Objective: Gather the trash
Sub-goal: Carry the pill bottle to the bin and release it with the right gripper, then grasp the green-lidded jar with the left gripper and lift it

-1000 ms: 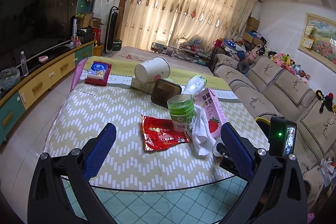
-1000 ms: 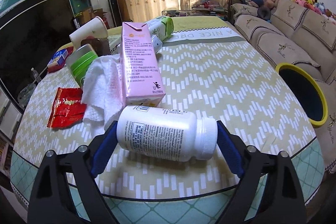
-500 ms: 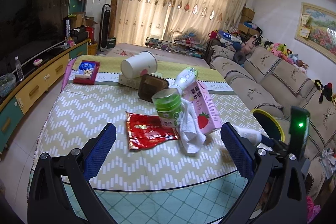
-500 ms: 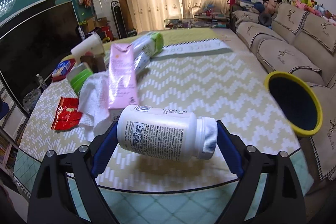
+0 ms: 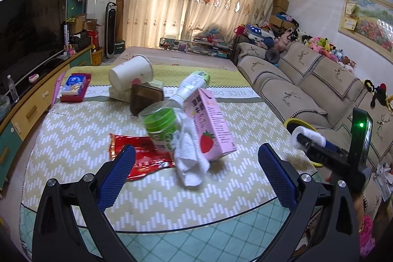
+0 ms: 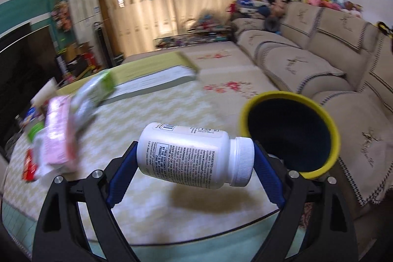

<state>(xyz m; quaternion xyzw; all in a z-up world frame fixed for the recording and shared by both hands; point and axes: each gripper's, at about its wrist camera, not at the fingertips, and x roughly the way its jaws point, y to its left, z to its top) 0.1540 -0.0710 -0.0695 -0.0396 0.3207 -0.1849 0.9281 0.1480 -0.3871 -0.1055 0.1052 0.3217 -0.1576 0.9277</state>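
My right gripper [image 6: 195,156] is shut on a white pill bottle [image 6: 186,151], held lengthwise, base on the left pad and cap on the right. It hangs above the table's right edge, just left of a yellow-rimmed bin [image 6: 277,94]. The left wrist view shows that bottle [image 5: 307,136] in front of the bin [image 5: 292,120]. My left gripper [image 5: 196,151] is open with nothing between its pads, near the table's front edge. Ahead of it lie a red wrapper [image 5: 137,154], a green-lidded cup [image 5: 159,129], a white tissue [image 5: 189,158] and a pink milk carton [image 5: 211,127].
Farther back on the table [image 5: 73,134] are a white-and-green bottle [image 5: 191,85], a tipped paper cup [image 5: 130,71], a brown box [image 5: 146,97] and a red tray [image 5: 75,85]. A sofa [image 5: 307,80] runs along the right, a TV cabinet [image 5: 29,100] along the left.
The right gripper lifted the white bottle off the table and carried it right, up to the yellow bin. The left gripper shifted along the table, and the trash pile looks nearer.
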